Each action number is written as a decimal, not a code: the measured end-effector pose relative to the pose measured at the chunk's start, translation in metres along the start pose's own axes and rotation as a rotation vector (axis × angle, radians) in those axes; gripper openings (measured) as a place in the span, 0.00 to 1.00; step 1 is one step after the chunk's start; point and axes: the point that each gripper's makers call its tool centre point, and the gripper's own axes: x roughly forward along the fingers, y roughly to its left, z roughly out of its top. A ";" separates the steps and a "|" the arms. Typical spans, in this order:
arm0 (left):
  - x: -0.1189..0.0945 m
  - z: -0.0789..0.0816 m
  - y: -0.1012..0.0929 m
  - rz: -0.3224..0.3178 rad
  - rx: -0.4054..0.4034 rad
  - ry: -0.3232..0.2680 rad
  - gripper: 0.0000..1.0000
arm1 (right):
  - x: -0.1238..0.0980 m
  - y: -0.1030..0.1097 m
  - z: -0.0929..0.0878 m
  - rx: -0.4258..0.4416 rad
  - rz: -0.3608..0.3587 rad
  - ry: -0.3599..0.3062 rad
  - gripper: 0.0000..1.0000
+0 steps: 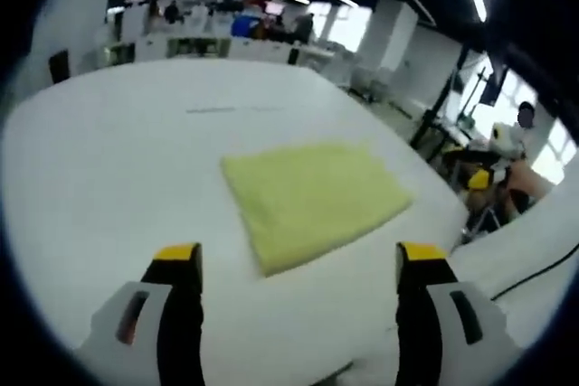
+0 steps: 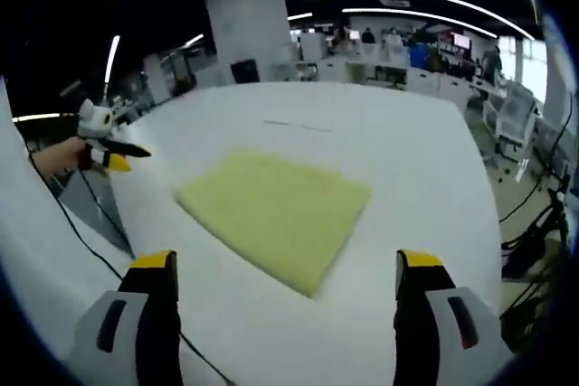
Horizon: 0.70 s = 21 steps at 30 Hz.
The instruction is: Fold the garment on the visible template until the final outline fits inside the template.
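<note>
A pale yellow garment [image 1: 312,198], folded into a flat rectangle, lies on the white table [image 1: 109,178]. My left gripper [image 1: 298,256] hovers just short of the garment's near edge, open, with nothing between its yellow-tipped jaws. In the right gripper view the same garment [image 2: 276,214] lies ahead of my right gripper [image 2: 286,262], which is also open and holds nothing. The left gripper [image 2: 107,153], held in a hand, shows far to the left, beyond the table's edge.
Faint grey marks [image 1: 231,109] cross the table beyond the garment. A black cable [image 2: 86,241] runs over the table's left side, another cable [image 1: 534,273] at the right edge. Desks, chairs and a seated person [image 1: 517,137] stand around the table.
</note>
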 end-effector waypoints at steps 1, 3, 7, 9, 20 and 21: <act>-0.002 0.001 -0.004 0.000 0.000 -0.003 0.89 | -0.003 0.001 0.001 0.013 -0.003 -0.006 1.00; -0.007 0.006 -0.012 -0.002 -0.002 -0.017 0.92 | -0.007 0.003 0.002 0.033 -0.002 -0.019 1.00; -0.017 0.017 -0.025 0.000 0.014 -0.012 0.95 | -0.012 0.003 0.000 0.035 -0.019 -0.018 1.00; -0.023 0.025 -0.026 0.003 0.031 -0.023 0.96 | -0.016 0.002 -0.001 0.045 -0.028 -0.019 1.00; -0.043 0.040 -0.019 0.003 0.004 -0.052 1.00 | -0.033 0.003 0.004 0.065 -0.026 -0.031 1.00; -0.043 0.040 -0.018 0.002 -0.006 -0.062 1.00 | -0.035 0.004 0.006 0.062 -0.023 -0.038 1.00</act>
